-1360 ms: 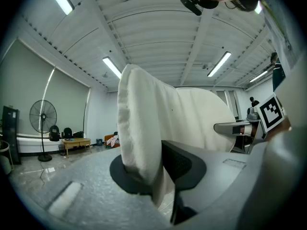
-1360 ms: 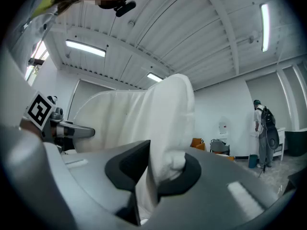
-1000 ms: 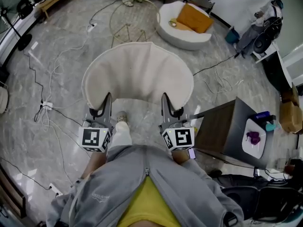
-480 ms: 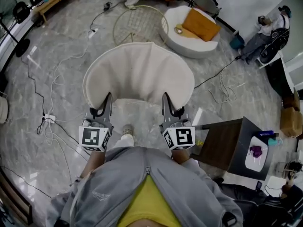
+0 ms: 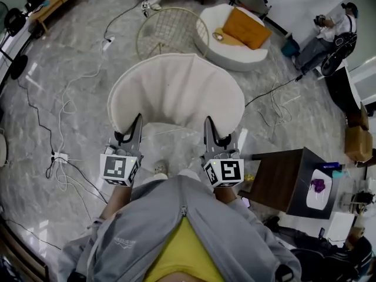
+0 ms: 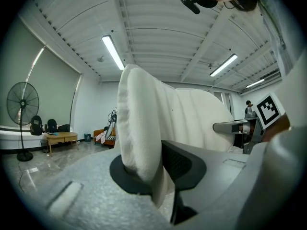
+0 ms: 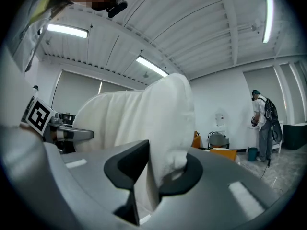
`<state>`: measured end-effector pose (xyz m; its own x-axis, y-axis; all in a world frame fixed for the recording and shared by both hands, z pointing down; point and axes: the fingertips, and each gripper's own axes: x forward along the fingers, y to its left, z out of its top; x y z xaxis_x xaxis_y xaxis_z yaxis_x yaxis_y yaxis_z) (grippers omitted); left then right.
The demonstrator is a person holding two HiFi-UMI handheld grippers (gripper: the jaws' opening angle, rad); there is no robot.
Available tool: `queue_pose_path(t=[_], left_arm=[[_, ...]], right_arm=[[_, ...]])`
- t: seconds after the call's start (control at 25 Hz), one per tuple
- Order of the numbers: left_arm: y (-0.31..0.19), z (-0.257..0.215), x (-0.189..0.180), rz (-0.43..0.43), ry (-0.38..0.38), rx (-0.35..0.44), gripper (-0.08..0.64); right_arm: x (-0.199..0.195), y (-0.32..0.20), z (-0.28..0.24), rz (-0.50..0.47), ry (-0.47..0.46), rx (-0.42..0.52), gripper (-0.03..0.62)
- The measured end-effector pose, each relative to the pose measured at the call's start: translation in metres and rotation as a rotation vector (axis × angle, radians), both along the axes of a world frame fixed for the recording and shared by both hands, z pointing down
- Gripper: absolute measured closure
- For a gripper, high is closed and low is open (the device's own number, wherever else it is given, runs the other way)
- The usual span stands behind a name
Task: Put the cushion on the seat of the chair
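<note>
The cushion [image 5: 176, 93] isn't on any seat yet. It's up in the air in front of the person, held out flat over the floor, with its near edge pinched at both corners. The left gripper [image 5: 135, 128] has its jaws clamped on the left corner, and the right gripper [image 5: 210, 129] is doing the same on the right corner. Both gripper views show the fabric squashed between the dark pads.

So the pickup is done, and I'd say the carry and the actual placing are what's left. My guess for the target is the bare wire chair [image 5: 170, 27] ahead. It's well apart from the cushion for now.

The cushion is a cream, plush, fan-shaped thing, thick and puffy with soft ribs, and looks pretty floppy. The chair is thin gold wire in a round basket grid. Beside it sits a white tub chair [image 5: 226, 49] with an orange pillow [image 5: 247, 27]. The floor [image 5: 70, 69] is glossy grey marble with cables [image 5: 61, 107] across it.
</note>
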<state>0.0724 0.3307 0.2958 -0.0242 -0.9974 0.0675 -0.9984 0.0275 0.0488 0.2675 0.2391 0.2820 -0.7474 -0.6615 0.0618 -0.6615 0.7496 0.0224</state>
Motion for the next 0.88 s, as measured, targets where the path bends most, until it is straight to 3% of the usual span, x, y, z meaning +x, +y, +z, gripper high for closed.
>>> queue_pose_path(t=[0.28, 0.52, 0.88], left_arm=[[-0.002, 0.000, -0.012, -0.025, 0.029, 0.019, 0.500], [-0.010, -0.005, -0.032, -0.063, 0.008, 0.043, 0.500], [-0.077, -0.006, -0.072, -0.066, -0.012, 0.046, 0.500]], right_arm=[[-0.014, -0.009, -0.006, -0.020, 0.015, 0.019, 0.520], [-0.038, -0.027, -0.008, -0.051, -0.016, 0.037, 0.518], [-0.081, -0.099, -0.003, -0.052, -0.058, 0.040, 0.518]])
